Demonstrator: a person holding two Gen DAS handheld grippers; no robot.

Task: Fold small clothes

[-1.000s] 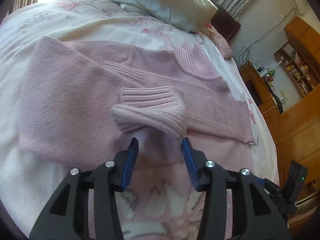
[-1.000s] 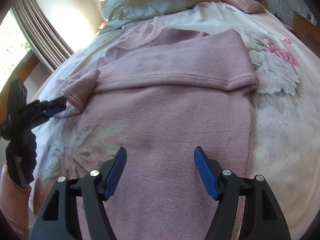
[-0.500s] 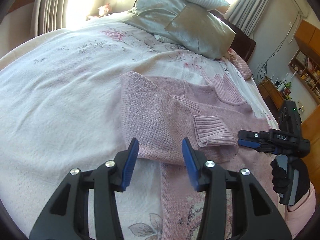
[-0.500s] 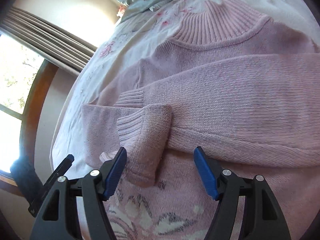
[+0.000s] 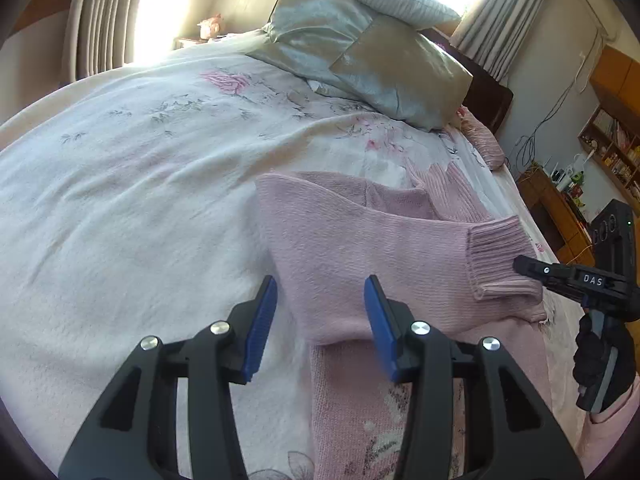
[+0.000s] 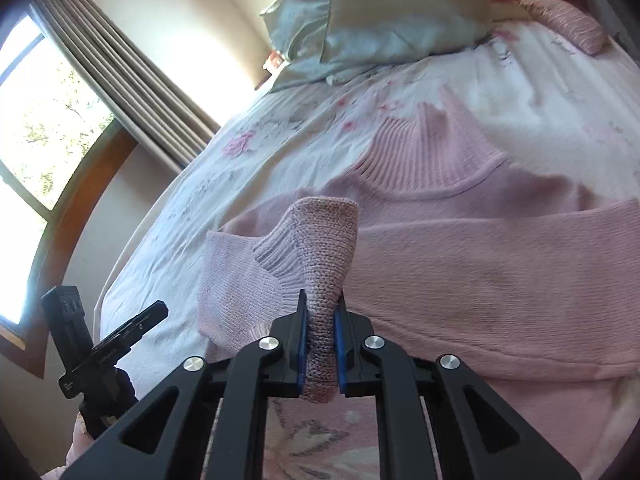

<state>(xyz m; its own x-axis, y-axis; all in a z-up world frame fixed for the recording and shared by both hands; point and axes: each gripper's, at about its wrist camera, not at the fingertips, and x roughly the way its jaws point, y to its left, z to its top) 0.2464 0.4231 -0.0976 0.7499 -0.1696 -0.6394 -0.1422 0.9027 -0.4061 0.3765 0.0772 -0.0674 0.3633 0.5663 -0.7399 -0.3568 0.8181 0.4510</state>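
Right gripper [image 6: 320, 350] pinches the cuff [image 6: 320, 264] of the pink sweater [image 6: 500, 272] lying on the bed [image 5: 120, 200]. Left gripper [image 5: 320, 320] is wide, holding nothing. Best lay the sleeve flat, slowly.

I am looking at a pale pink knitted sweater [image 5: 360, 248] that is lying flat on the white floral bedspread [image 5: 140, 200], its ribbed high collar [image 6: 424, 160] pointing toward the pillows [image 5: 372, 60] at the head of the bed. One sleeve is lying folded across the body, and its ribbed cuff [image 6: 316, 248] is standing lifted off the sweater, pinched between the blue pads of my right gripper [image 6: 320, 350]. A pale flower pattern is showing on the lower front, nearest me.
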